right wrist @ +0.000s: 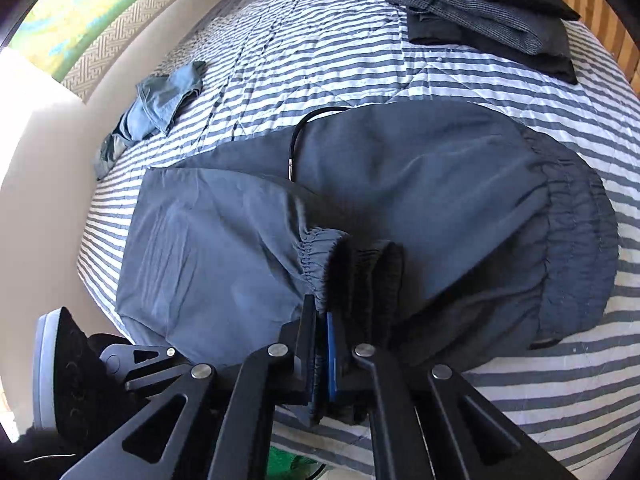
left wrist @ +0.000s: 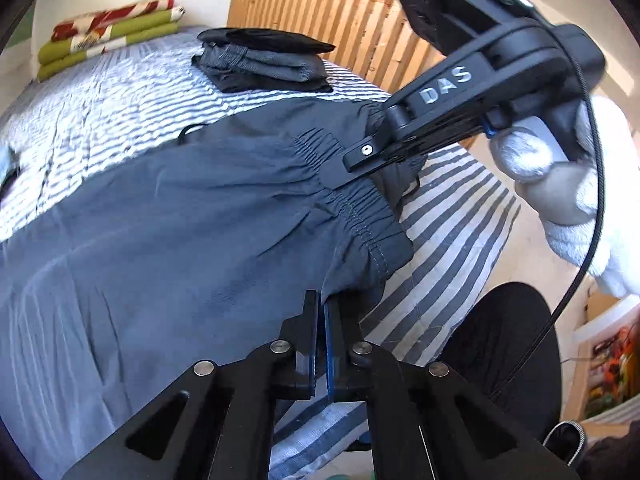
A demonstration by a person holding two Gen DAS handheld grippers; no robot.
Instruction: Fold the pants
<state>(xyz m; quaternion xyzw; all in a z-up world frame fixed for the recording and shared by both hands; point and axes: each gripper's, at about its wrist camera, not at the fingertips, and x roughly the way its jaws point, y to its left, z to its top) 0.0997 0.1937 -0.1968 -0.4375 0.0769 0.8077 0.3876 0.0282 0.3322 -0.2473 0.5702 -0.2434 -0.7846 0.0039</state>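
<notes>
Dark blue-grey cloth pants point(right wrist: 400, 184) lie spread on striped bed cover point(right wrist: 320, 40), folding barely begun. Left gripper point(left wrist: 320, 312) pinches waistband edge tight; right gripper point(right wrist: 320, 320) pinches bunched waistband tight.

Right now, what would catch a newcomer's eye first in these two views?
The grey-blue pants spread across the striped bedspread, with each hand-held gripper, left and right, pinching the elastic waistband. Behind them, a stack of folded dark clothes sits near the wooden headboard.
</notes>
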